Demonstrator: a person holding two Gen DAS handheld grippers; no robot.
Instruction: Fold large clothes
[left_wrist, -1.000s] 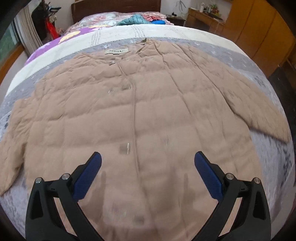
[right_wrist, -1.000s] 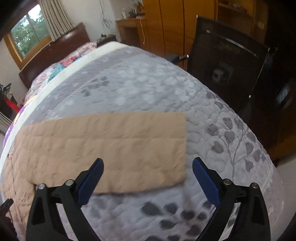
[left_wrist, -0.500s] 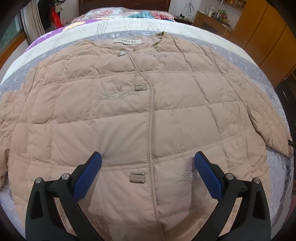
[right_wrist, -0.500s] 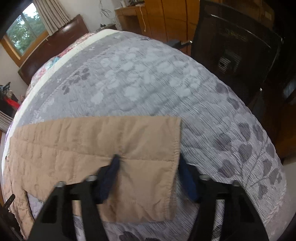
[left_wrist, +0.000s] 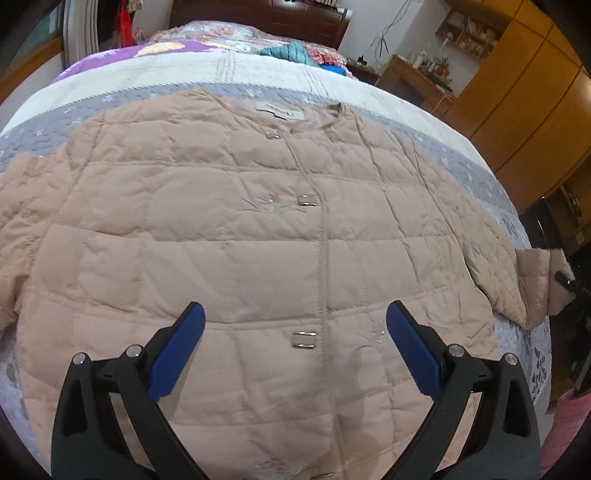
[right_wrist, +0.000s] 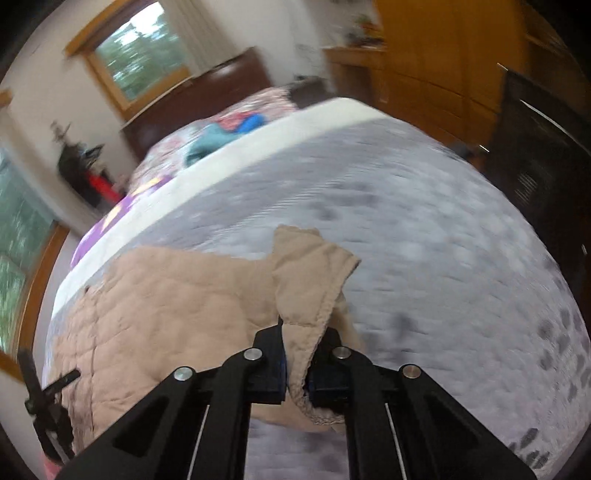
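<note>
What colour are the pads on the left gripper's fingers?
Blue, on black arms; the left wrist view shows the pads best.

Left gripper (left_wrist: 295, 332): jaws spread wide, nothing between them, angled downward. Right gripper (right_wrist: 297, 363): jaws just closed, pinching the sleeve cuff (right_wrist: 306, 280) between blue pads, also angled downward.

My left gripper (left_wrist: 295, 347) hangs jaws wide apart over the lower front of the quilted beige jacket (left_wrist: 236, 236), blue pads (left_wrist: 177, 350) clear of the fabric. Jacket lies flat, front up, on the grey patterned bedspread (left_wrist: 517, 236); metal clasps (left_wrist: 303, 339) run down the placket, label at the collar. Far right, the sleeve cuff (left_wrist: 535, 284) is bunched and raised off the bed. Wooden wardrobe (left_wrist: 517, 96) beyond.
</note>
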